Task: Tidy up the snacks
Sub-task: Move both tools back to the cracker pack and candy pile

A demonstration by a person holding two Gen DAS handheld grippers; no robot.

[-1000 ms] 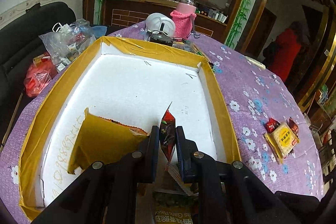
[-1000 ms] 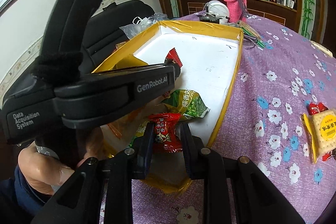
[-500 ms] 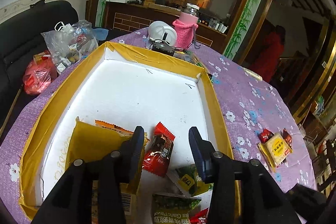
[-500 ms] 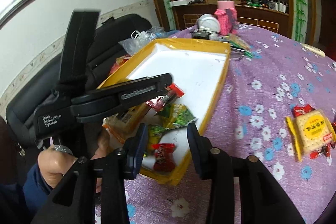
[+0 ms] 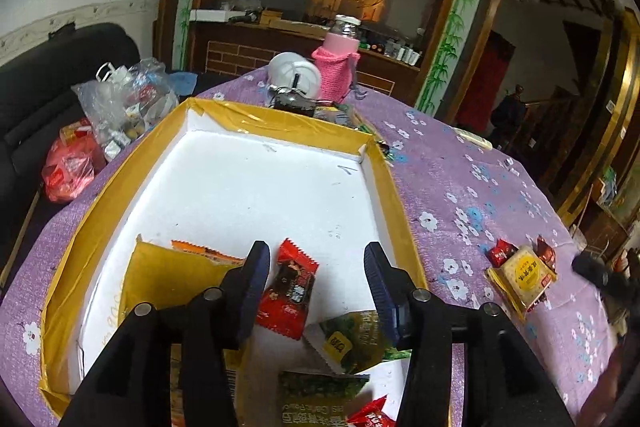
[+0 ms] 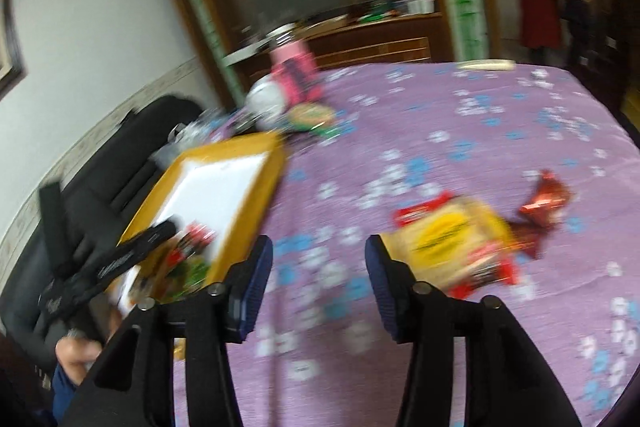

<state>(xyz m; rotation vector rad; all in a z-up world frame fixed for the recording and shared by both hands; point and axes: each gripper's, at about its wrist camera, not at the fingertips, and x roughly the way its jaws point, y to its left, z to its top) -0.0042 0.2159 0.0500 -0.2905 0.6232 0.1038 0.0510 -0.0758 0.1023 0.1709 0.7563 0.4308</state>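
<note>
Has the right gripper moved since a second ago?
Yes. The right gripper swung right, off the box toward the yellow snack.

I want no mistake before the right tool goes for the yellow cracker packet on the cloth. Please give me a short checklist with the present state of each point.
1. Right tool open and empty: ok.
2. Yellow cracker packet outside the box, on the purple cloth: ok.
3. Right tool lined up on the packet: not ok, the packet lies to the right of its fingers.
4. Right view sharp enough to aim: not ok, blurred.
5. Left tool open, red snack lying in the box: ok.
6. Red wrappers beside the packet free of it: cannot tell.
</note>
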